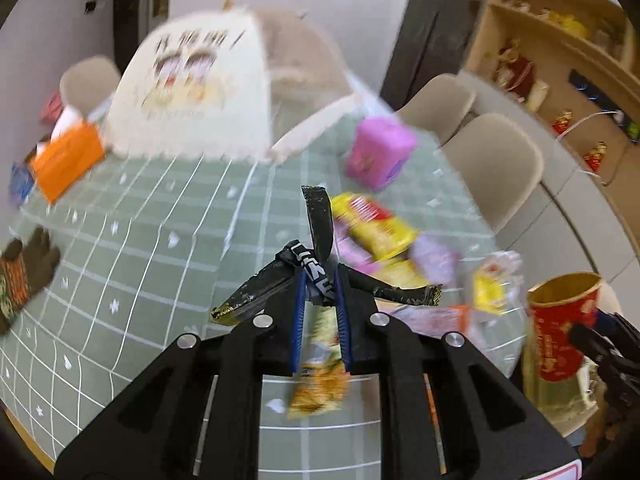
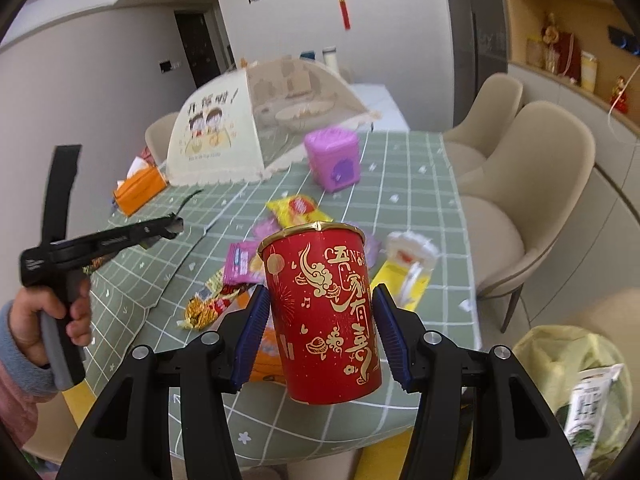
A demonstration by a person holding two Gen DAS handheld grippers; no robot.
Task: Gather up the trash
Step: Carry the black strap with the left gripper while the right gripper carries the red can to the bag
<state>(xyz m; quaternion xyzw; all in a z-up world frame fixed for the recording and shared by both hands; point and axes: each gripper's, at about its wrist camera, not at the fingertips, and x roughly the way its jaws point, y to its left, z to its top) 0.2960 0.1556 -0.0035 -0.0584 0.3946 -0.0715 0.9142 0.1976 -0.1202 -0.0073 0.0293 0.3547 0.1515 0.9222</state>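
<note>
We're mid-task, well short of done. Our left gripper has its fingers clenched on a crumpled black wrapper, which sticks up and fans out to both sides above the desk; the wrapper looks lifted clear, though blur makes contact with the cloth hard to judge. Our right gripper has fingers set wide around a red paper cup, held upright near the desk's front edge; the pads look pressed to its sides, so we read it as grasped, and we judge it serves as the collecting container. A yellow-lined trash bin sits on the floor at lower right with a carton already in it, so some trash appears binned. Still on the desk: a yellow snack bag, pink wrappers, a yellow-and-red crinkled wrapper, a clear-and-yellow packet, plus an orange piece behind the cup. The purple tin, orange tissue box and mesh food cover look like keepers, not trash. Next, probably: black wrapper goes into cup or bin.
</note>
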